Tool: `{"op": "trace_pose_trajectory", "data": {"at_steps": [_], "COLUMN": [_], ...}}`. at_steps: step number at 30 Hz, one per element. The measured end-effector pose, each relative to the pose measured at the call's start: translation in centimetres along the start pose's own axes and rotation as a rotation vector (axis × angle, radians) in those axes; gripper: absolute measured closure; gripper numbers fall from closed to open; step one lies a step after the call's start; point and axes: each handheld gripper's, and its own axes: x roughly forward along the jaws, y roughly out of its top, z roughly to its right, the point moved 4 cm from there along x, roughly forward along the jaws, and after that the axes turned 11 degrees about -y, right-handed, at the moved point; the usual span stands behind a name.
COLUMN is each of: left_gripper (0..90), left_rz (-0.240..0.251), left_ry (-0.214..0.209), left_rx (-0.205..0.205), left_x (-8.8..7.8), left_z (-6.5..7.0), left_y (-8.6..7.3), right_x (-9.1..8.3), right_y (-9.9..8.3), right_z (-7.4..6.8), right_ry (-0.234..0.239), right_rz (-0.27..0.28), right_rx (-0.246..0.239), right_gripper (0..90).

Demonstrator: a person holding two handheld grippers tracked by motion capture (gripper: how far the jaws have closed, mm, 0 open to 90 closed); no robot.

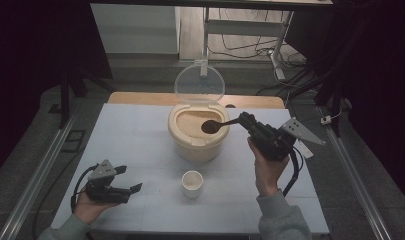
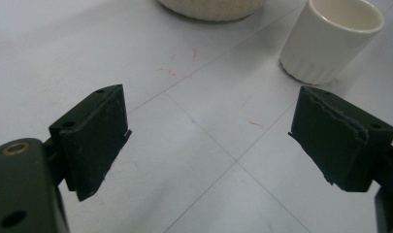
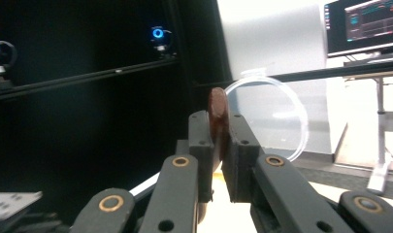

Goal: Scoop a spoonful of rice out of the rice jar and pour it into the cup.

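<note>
While a pale table (image 1: 140,145) spreads under everything, a round cream container (image 1: 197,135) of grain sits at its middle with its clear lid (image 1: 199,84) standing upright. Over its opening hangs a dark spoon (image 1: 213,125), clamped by the right gripper (image 1: 246,120). Nearer the person stands a small white cup (image 1: 192,183). At left, the left gripper (image 1: 129,179) rests low, jaws apart, gripping nothing.
</note>
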Motion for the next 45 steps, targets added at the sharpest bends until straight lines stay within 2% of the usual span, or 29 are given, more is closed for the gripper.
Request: {"op": "trace_pose_trajectory", "data": {"at_steps": [1,2,6,7,8,9,10,11,13,19,22,25,27,30,34,39,40,41,42,43,44,45], "left_gripper": [13.5,13.4,13.3,13.3,13.3,13.2,13.1,13.1,13.1,13.1,13.1,13.0,13.0,13.1,13.1,13.1,13.2,13.2,13.2,13.2,13.2,13.2], "left_rz": [-0.001,-0.004,-0.011,-0.013,-0.016,-0.019,-0.020,-0.021,-0.023,-0.033,-0.035,-0.037,-0.038,-0.040,-0.043,-0.045,-0.046,-0.047,-0.048,-0.049,-0.049,-0.050], "left_ry": [-0.001,-0.001,-0.008,-0.009,-0.011,-0.012,-0.012,-0.013,-0.014,-0.015,-0.017,-0.017,-0.017,-0.016,-0.018,-0.020,-0.020,-0.020,-0.020,-0.021,-0.021,-0.021], "left_rx": [-0.002,-0.002,0.000,-0.001,0.001,0.002,0.002,0.001,0.002,0.001,0.004,0.003,0.004,0.004,0.004,0.009,0.010,0.011,0.011,0.009,0.009,0.010], "left_x": [0.0,0.1,0.2,0.2,0.2,0.3,0.3,0.3,0.3,0.4,0.5,0.5,0.5,0.6,0.6,0.6,0.6,0.6,0.6,0.7,0.7,0.7], "left_z": [0.0,-0.1,0.0,0.0,0.1,0.1,0.1,0.1,0.1,0.0,0.1,0.1,0.1,0.1,0.1,0.2,0.2,0.2,0.2,0.2,0.2,0.2], "left_y": [0.0,-0.1,-0.1,-0.1,-0.1,-0.1,-0.1,-0.2,-0.2,-0.3,-0.3,-0.3,-0.3,-0.3,-0.3,-0.3,-0.3,-0.3,-0.3,-0.3,-0.3,-0.3], "right_x": [0.0,0.9,2.1,2.7,2.7,3.1,3.9,3.9,4.9,5.8,6.0,6.0,6.2,6.8,7.3,7.9,8.0,8.0,8.0,8.0,7.9,7.9], "right_y": [0.0,0.2,0.6,0.8,0.8,0.8,0.9,0.9,0.6,0.0,-0.1,-0.1,-0.4,-1.2,-2.2,-3.4,-3.7,-3.7,-4.0,-4.0,-4.1,-4.1], "right_z": [0.0,0.4,1.0,1.2,1.2,1.3,1.5,1.5,1.9,2.0,1.5,1.2,0.7,0.5,0.4,0.4,0.5,0.5,0.9,0.9,1.4,1.4], "right_ry": [0.000,-0.028,-0.061,-0.086,-0.086,-0.099,-0.131,-0.131,-0.167,-0.184,-0.191,-0.189,-0.203,-0.212,-0.205,-0.191,-0.189,-0.189,-0.182,-0.182,-0.176,-0.176], "right_rz": [0.000,-0.008,-0.017,-0.026,-0.026,-0.032,-0.052,-0.052,-0.087,-0.121,-0.125,-0.131,-0.152,-0.187,-0.217,-0.241,-0.248,-0.248,-0.251,-0.251,-0.251,-0.251], "right_rx": [0.000,-0.002,0.002,-0.009,-0.009,-0.019,-0.050,-0.050,-0.086,-0.118,-0.158,-0.177,-0.236,-0.283,-0.273,-0.228,-0.187,-0.187,-0.123,-0.123,-0.062,-0.062], "right_gripper": [83.6,83.6,83.7,83.7,83.7,83.7,83.7,83.7,83.6,83.6,83.6,83.7,83.6,83.6,83.6,83.7,83.6,83.6,83.2,83.2,83.0,83.0]}}
